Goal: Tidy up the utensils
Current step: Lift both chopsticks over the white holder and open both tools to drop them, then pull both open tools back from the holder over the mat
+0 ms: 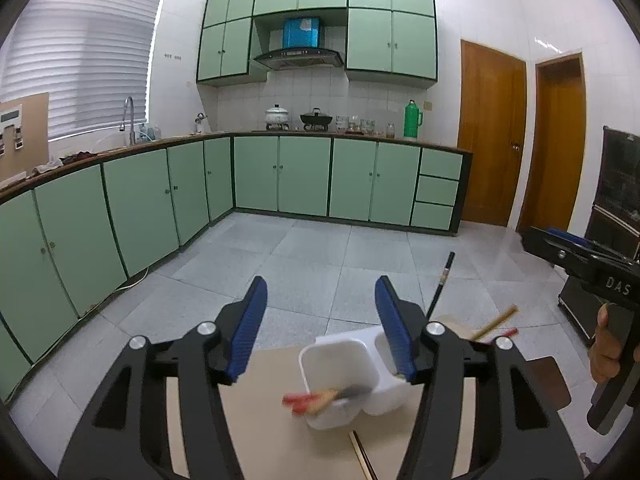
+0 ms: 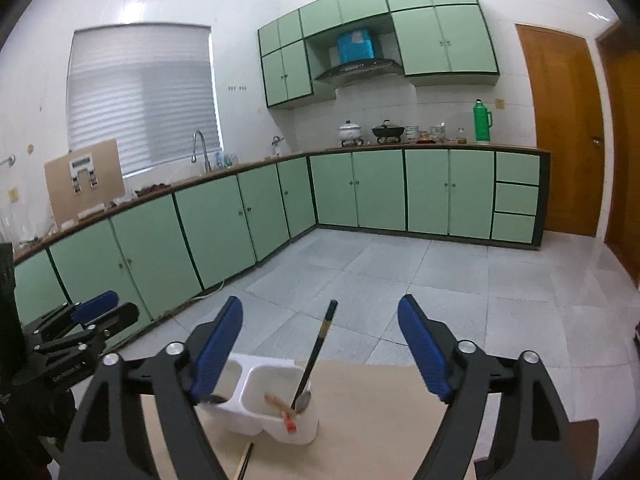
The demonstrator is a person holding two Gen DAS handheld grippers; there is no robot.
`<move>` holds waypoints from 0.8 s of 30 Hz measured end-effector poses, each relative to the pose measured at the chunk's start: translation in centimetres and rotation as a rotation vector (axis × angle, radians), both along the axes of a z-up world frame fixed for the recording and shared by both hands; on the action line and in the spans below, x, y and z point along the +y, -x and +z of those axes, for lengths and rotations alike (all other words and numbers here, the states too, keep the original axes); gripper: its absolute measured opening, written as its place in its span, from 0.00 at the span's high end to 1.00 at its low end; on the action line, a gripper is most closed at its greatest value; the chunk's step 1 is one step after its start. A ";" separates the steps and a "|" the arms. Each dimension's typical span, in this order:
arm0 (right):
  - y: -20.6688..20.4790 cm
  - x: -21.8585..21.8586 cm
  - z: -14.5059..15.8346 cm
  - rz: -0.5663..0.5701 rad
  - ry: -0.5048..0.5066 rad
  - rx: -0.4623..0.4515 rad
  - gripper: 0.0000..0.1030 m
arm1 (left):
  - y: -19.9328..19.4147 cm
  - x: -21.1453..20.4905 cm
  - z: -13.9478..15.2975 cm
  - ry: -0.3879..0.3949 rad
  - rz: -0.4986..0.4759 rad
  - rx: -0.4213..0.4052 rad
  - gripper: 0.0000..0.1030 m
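A white two-compartment holder (image 1: 344, 372) (image 2: 276, 420) stands on the beige table (image 1: 272, 408). My left gripper (image 1: 320, 284) hangs open above it, nothing between its fingers. A blurred wooden utensil with a red end (image 1: 316, 398) lies across the near compartment's front; whether it rests there I cannot tell. My right gripper (image 2: 320, 300) is open too, above the other compartment, where a black-handled utensil (image 2: 318, 352) stands tilted beside a red-tipped wooden stick (image 2: 280, 406). In the left wrist view that black handle (image 1: 442, 284) rises behind my right finger. A pair of chopsticks (image 1: 362, 456) (image 2: 245, 460) lies on the table.
The table's far edge (image 2: 360, 362) drops to a grey tiled floor. Green cabinets line the walls, with wooden doors at the right. A hand (image 1: 604, 348) holds the right gripper's body (image 1: 580, 264). A brown chair seat (image 1: 554, 380) sits beside the table.
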State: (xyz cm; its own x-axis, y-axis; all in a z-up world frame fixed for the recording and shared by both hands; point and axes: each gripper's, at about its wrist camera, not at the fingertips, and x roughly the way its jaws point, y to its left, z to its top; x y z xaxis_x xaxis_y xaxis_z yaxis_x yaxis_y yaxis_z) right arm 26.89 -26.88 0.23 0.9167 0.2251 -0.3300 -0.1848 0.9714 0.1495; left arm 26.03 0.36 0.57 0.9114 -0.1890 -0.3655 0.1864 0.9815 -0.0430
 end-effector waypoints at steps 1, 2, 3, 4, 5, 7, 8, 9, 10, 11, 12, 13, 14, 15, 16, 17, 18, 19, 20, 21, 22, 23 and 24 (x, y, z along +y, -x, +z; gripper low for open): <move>0.6 -0.2 -0.1 0.000 -0.007 -0.002 0.18 | 0.9 0.1 0.0 -0.004 0.007 -0.004 0.42; 1.7 -0.4 -0.3 0.000 -0.014 -0.006 0.16 | 1.9 0.2 -0.2 -0.007 0.012 -0.007 0.41; 2.7 -0.6 -0.6 0.001 -0.016 -0.008 0.13 | 2.7 0.3 -0.4 -0.009 0.013 -0.008 0.39; 3.4 -0.7 -0.9 0.002 -0.015 -0.009 0.12 | 3.6 0.3 -0.6 -0.011 0.015 -0.008 0.37; 4.4 -0.7 -1.5 0.002 -0.013 -0.008 0.10 | 4.3 0.3 -0.9 -0.012 0.018 -0.005 0.35; 6.1 -0.7 -2.6 0.007 -0.015 0.006 0.08 | 6.1 0.5 -2.1 -0.004 0.023 0.022 0.29; 6.9 -0.7 -3.4 0.010 -0.020 0.020 0.07 | 6.9 0.6 -2.9 -0.001 0.021 0.044 0.29; 7.7 -0.6 -4.2 0.013 -0.028 0.040 0.06 | 7.6 0.7 -3.5 -0.002 0.022 0.062 0.29; 8.2 -0.6 -4.9 0.015 -0.034 0.055 0.06 | 8.3 0.8 -4.5 0.000 0.023 0.086 0.29; 8.9 -0.5 -5.9 0.014 -0.041 0.080 0.06 | 8.8 1.0 -5.1 0.003 0.024 0.104 0.29; 9.6 -0.4 -6.9 0.012 -0.047 0.103 0.06 | 9.5 1.1 -6.1 0.007 0.026 0.133 0.28; 10.1 -0.3 -7.6 0.011 -0.049 0.122 0.06 | 10.2 1.3 -7.2 0.007 0.030 0.159 0.26; 10.6 -0.1 -8.7 0.010 -0.050 0.147 0.06 | 10.8 1.4 -8.3 -0.001 0.038 0.181 0.26; 11.2 0.0 -9.7 0.008 -0.047 0.171 0.06 | 11.1 1.5 -9.1 -0.009 0.044 0.195 0.25; 11.5 0.1 -10.5 0.004 -0.045 0.189 0.06 | 11.6 1.5 -10.2 -0.019 0.050 0.222 0.25; 11.9 0.2 -11.3 -0.002 -0.047 0.211 0.06 | 12.0 1.5 -11.3 -0.021 0.053 0.251 0.25; 12.1 0.3 -12.1 -0.003 -0.048 0.232 0.06 | 12.3 1.7 -12.2 -0.018 0.054 0.279 0.25; 12.5 0.4 -13.1 -0.009 -0.049 0.259 0.06 | 12.5 1.9 -13.1 -0.019 0.053 0.300 0.25; 12.7 0.5 -13.8 -0.014 -0.049 0.278 0.06 | 12.9 2.2 -14.0 -0.026 0.057 0.320 0.25; 13.0 0.6 -14.8 -0.018 -0.049 0.305 0.06 | 13.0 2.5 -14.5 -0.034 0.062 0.332 0.25; 13.3 0.8 -15.4 -0.022 -0.047 0.321 0.06 | 13.2 2.6 -15.3 -0.041 0.064 0.351 0.25; 13.6 0.9 -16.1 -0.027 -0.042 0.338 0.06 | 13.4 2.8 -16.1 -0.043 0.066 0.371 0.25; 13.9 1.2 -16.8 -0.032 -0.035 0.354 0.06 | 13.8 2.7 -16.7 -0.043 0.069 0.384 0.25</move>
State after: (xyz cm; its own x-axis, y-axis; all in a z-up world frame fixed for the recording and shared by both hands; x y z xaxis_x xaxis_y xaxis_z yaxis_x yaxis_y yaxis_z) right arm 13.02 -25.73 -16.55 0.7537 0.2154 -0.6209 -0.0854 0.9689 0.2324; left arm 12.27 3.08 -16.09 0.7165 -0.1097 -0.6889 0.0985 0.9936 -0.0557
